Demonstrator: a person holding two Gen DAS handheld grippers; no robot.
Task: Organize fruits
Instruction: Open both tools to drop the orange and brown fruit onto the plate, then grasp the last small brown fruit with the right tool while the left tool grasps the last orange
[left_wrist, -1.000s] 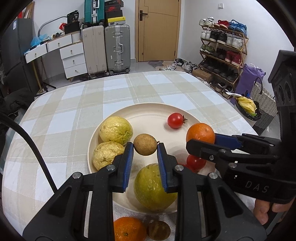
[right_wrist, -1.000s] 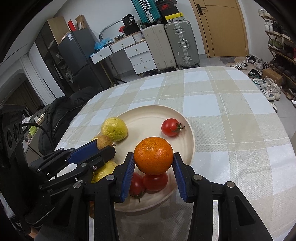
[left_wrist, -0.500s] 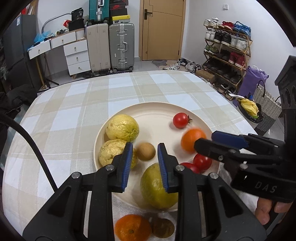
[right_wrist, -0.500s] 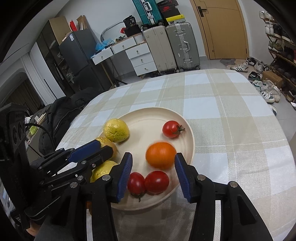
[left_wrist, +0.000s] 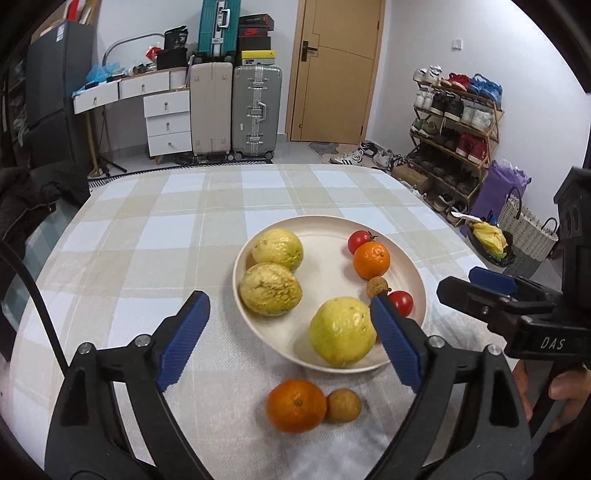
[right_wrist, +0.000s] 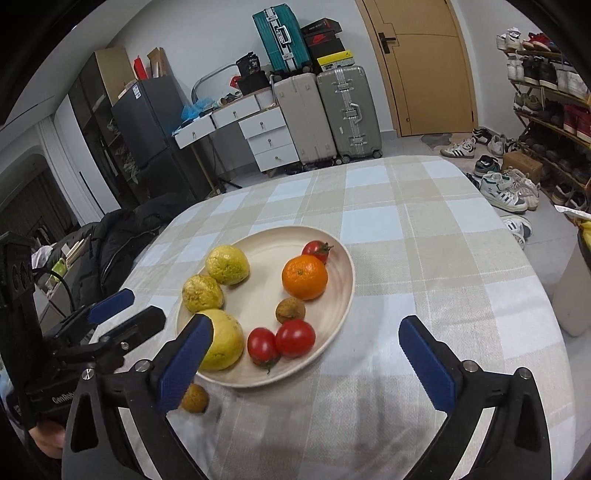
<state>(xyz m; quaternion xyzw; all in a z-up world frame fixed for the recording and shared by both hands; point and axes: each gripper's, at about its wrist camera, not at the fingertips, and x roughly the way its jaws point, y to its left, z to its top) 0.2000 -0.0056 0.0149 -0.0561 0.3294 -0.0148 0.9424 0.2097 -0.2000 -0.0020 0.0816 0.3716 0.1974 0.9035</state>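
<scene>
A cream plate on the checked cloth holds three yellow-green guavas, an orange, a small brown fruit and tomatoes. In front of the plate, a second orange and another brown fruit lie on the cloth. My left gripper hovers over the plate's near edge, its jaws opening wide and holding nothing. My right gripper also hangs above the near rim, jaws opening and empty, behind the orange and the tomatoes.
The round table drops off on all sides. A dark jacket lies by its left edge. Suitcases, drawers and a shoe rack stand far behind. A hand grips the right tool's handle.
The left gripper let go of the small brown fruit and the right one let go of the orange. Both now lie on the plate. Both grippers opened wide and drew back.
</scene>
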